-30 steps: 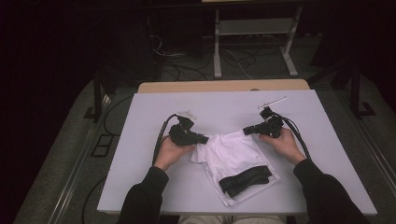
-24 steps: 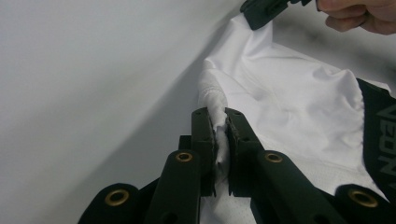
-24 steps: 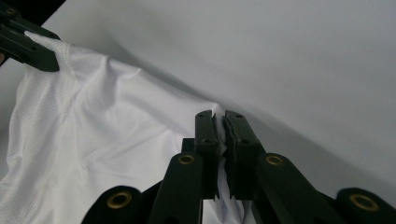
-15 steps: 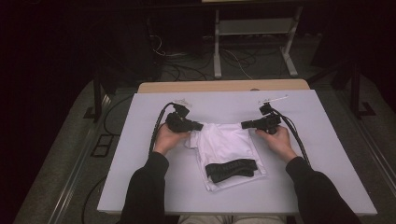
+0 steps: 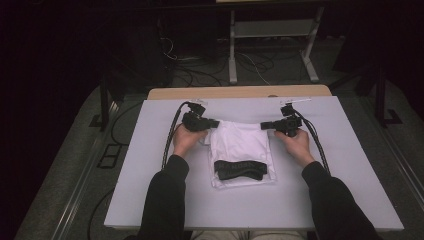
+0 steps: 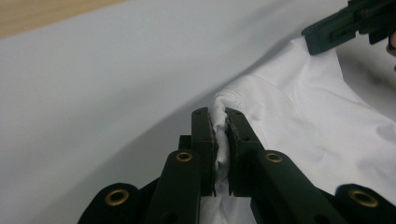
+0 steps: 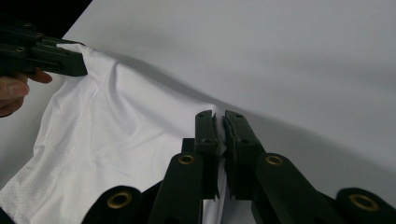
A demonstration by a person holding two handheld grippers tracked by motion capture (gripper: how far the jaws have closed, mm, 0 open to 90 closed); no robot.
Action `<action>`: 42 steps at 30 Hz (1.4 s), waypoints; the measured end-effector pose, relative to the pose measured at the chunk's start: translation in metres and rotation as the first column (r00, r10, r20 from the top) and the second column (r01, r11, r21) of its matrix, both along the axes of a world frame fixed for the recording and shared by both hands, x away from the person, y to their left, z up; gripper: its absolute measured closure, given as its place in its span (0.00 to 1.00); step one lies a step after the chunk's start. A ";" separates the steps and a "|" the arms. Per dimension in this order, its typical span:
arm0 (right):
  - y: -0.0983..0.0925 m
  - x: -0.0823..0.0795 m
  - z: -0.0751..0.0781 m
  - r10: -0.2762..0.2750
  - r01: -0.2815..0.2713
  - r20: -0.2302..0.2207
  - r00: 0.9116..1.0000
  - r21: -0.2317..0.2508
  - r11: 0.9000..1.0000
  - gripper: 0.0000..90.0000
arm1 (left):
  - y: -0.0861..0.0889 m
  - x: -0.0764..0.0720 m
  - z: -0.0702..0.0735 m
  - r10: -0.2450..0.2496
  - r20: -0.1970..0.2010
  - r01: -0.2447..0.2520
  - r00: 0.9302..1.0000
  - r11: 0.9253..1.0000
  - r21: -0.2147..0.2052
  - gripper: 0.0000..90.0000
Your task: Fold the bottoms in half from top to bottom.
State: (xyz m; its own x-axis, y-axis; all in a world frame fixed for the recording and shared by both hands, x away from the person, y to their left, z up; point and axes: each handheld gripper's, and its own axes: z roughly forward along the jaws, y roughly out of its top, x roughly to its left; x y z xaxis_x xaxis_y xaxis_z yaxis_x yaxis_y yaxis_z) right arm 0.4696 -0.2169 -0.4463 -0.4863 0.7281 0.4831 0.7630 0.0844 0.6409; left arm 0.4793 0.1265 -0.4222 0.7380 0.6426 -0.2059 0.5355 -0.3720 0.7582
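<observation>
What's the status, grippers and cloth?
Left gripper shut on white garment. Right gripper shut on opposite corner. Black band lies on it. Nothing obstructing.

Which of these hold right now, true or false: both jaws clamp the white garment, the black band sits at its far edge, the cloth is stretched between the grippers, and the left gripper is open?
1. Both grippers clamp the white garment. True: left gripper and right gripper each pinch a far corner.
2. The black band lies at the far edge. False: it lies near the person.
3. The cloth's far edge spans between the grippers. True.
4. The left gripper is open. False: its jaws are shut on fabric.
</observation>
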 end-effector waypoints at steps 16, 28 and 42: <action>0.003 0.021 0.003 -0.019 0.019 0.015 1.000 -0.008 1.000 0.92 | 0.001 0.006 -0.004 0.071 0.079 -0.068 0.994 0.997 -0.038 0.90; -0.002 0.014 -0.003 0.041 -0.041 0.033 0.999 0.002 0.999 0.41 | 0.012 0.004 0.004 0.167 0.007 -0.165 0.986 0.981 -0.101 0.33; -0.004 0.000 0.016 0.072 -0.069 0.127 0.989 -0.024 0.997 0.00 | 0.010 -0.008 0.017 0.090 -0.036 -0.094 0.995 0.990 -0.109 0.00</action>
State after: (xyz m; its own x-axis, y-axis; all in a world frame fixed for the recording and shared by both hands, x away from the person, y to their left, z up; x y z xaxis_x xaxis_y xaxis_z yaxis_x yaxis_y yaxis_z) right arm 0.4698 -0.2211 -0.4306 -0.5935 0.6985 0.3998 0.6668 0.1485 0.7303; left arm 0.4718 0.1361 -0.4050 0.6690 0.6795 -0.3013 0.5872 -0.2346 0.7747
